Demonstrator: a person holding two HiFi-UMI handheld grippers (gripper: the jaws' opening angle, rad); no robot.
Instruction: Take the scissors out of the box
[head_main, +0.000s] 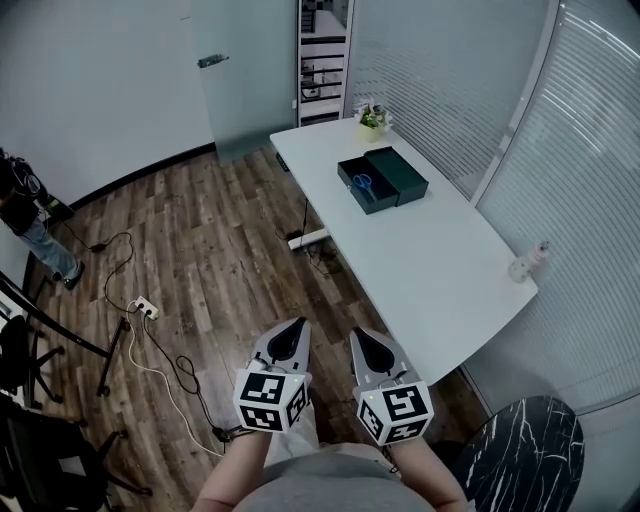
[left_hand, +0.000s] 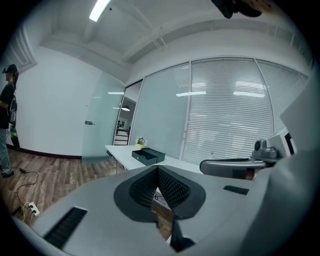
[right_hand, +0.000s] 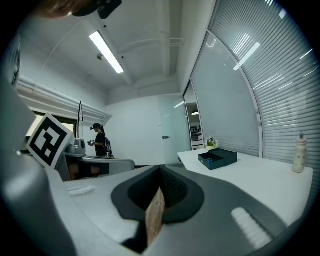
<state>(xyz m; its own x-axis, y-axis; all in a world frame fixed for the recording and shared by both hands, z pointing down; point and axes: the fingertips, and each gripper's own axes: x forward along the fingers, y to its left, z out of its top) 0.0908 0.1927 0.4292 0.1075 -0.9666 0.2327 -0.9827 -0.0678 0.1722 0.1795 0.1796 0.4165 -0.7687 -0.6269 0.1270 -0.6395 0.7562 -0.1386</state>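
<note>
A dark green box stands open on the far part of the white table, its lid right beside it. Blue-handled scissors lie inside the box. Both grippers are low in the head view, over the wooden floor and short of the table's near end, well away from the box. My left gripper is shut and empty, and my right gripper is too. The left gripper view shows the box small and far beyond the shut jaw tips. In the right gripper view the box lies ahead to the right.
A small potted plant stands at the table's far end and a white bottle near its right edge. Blinds line the glass wall on the right. A person stands at far left. Cables and a power strip lie on the floor. A black round stool is at bottom right.
</note>
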